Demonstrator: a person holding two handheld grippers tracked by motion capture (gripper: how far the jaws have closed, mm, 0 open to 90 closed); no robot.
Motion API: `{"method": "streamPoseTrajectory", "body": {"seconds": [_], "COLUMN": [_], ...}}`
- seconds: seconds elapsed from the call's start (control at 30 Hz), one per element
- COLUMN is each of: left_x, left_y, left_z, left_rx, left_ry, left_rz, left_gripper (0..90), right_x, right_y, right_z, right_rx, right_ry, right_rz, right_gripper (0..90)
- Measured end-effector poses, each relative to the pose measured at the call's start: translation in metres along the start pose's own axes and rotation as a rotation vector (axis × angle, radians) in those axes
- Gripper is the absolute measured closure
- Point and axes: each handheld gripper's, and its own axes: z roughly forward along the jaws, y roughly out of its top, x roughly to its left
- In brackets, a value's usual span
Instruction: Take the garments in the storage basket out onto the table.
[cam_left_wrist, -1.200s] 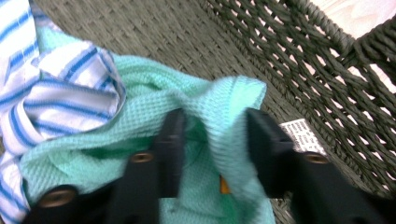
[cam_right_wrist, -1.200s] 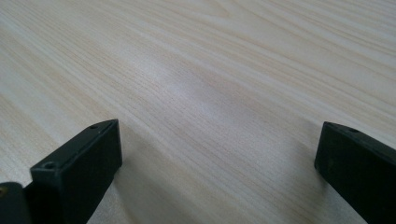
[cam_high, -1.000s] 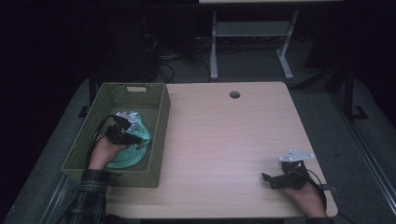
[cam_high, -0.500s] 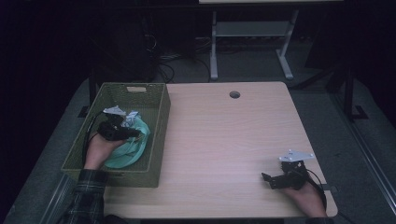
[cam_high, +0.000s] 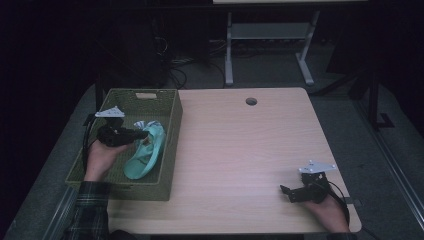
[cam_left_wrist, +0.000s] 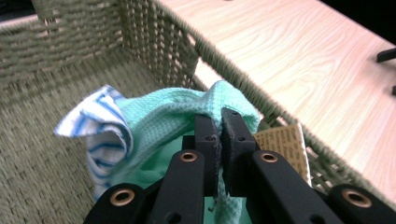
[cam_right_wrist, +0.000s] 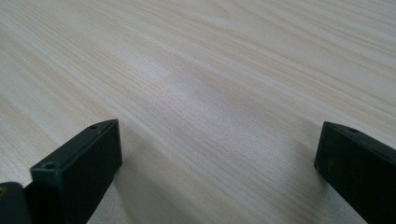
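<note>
A pale wooden table (cam_high: 240, 150) fills the middle of the high view, its light grain running lengthwise and a round cable hole (cam_high: 251, 101) sitting near its far edge. The room around it is dim: dark carpeted floor, a tangle of cables (cam_high: 185, 55) at the upper centre, and the grey metal legs of a stand (cam_high: 265, 40) at the top of the frame.

At the left edge of the table sits an olive woven basket (cam_high: 170, 145), rectangular, with a slot handle in its far wall. Inside it, in the centre left of the frame, the left gripper (cam_high: 142, 134) has its jaws pressed together on a fold of a mint-green cloth (cam_high: 145, 157), which hangs from the pinch down toward the basket floor. In the left gripper view the two black jaws meet on the cloth's raised peak (cam_left_wrist: 205, 105); a blue-and-white striped cloth (cam_left_wrist: 100, 126) bunches just beside it on the left, and a tan label (cam_left_wrist: 282, 144) shows to the right against the basket wall (cam_left_wrist: 154, 42).

In the lower right of the high view, the right gripper (cam_high: 286, 192) rests on the bare tabletop, well apart from the basket. In the right gripper view its jaws stand wide apart with nothing between them but wood grain (cam_right_wrist: 215, 107).
</note>
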Motion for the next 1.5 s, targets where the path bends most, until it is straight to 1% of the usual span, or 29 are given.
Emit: {"method": "streamPoseTrajectory", "body": {"seconds": [0.17,0.3,0.43,0.53,0.57,0.73,0.77,0.8,0.97,1.03,1.1,1.13,1.23,1.27,1.3,1.33,1.37,1.5], "left_x": [-0.004,-0.007,-0.009,-0.011,-0.012,-0.016,-0.016,-0.017,-0.02,-0.022,-0.023,-0.025,-0.029,-0.029,-0.031,-0.031,-0.033,-0.038], "left_y": [0.006,0.012,0.016,0.021,0.024,0.034,0.034,0.039,0.047,0.054,0.056,0.06,0.068,0.068,0.073,0.073,0.078,0.086], "left_z": [-0.008,-0.014,-0.017,-0.021,-0.022,-0.028,-0.028,-0.031,-0.035,-0.039,-0.04,-0.043,-0.047,-0.047,-0.05,-0.05,-0.051,-0.053], "left_rx": [-0.042,-0.065,-0.08,-0.102,-0.11,-0.127,-0.127,-0.13,-0.148,-0.159,-0.164,-0.17,-0.188,-0.188,-0.198,-0.198,-0.208,-0.224], "left_ry": [-0.003,-0.002,-0.009,-0.025,-0.028,-0.033,-0.033,-0.031,-0.032,-0.033,-0.034,-0.036,-0.044,-0.044,-0.053,-0.053,-0.06,-0.071], "left_rz": [0.006,0.015,0.021,0.021,0.026,0.041,0.041,0.05,0.057,0.066,0.07,0.076,0.083,0.083,0.092,0.092,0.1,0.113], "left_gripper": [85.9,86.0,86.0,86.1,86.1,86.1,86.1,86.0,86.2,86.2,86.2,86.2,86.2,86.2,86.2,86.2,86.2,86.2], "right_x": [0.0,0.0,0.0,0.0,0.0,0.0,0.0,0.0,0.0,0.0,0.0,0.0,0.0,0.0,0.0,0.0,0.0,0.0], "right_y": [0.0,0.0,0.0,0.0,0.0,0.0,0.0,0.0,0.0,0.0,0.0,0.0,0.0,0.0,0.0,0.0,0.0,0.0], "right_z": [0.0,0.0,0.0,0.0,0.0,0.0,0.0,0.0,0.0,0.0,0.0,0.0,0.0,0.0,0.0,0.0,0.0,0.0], "right_rx": [-0.001,-0.001,-0.001,-0.001,-0.001,-0.001,-0.001,-0.001,-0.001,0.0,0.0,0.0,0.001,0.0,0.0,0.0,0.001,0.0], "right_ry": [-0.001,-0.001,-0.001,-0.001,-0.001,-0.001,-0.001,-0.001,-0.001,0.0,0.0,-0.001,-0.001,-0.001,-0.001,-0.001,-0.002,-0.002], "right_rz": [0.0,0.001,0.0,0.0,0.0,0.0,0.0,0.0,0.0,0.0,0.002,0.001,0.001,0.0,0.001,0.001,0.002,0.003], "right_gripper": [0.3,0.3,0.3,0.3,0.3,0.3,0.3,0.3,0.3,0.3,0.3,0.3,0.3,0.3,0.3,0.3,0.3,0.3]}}
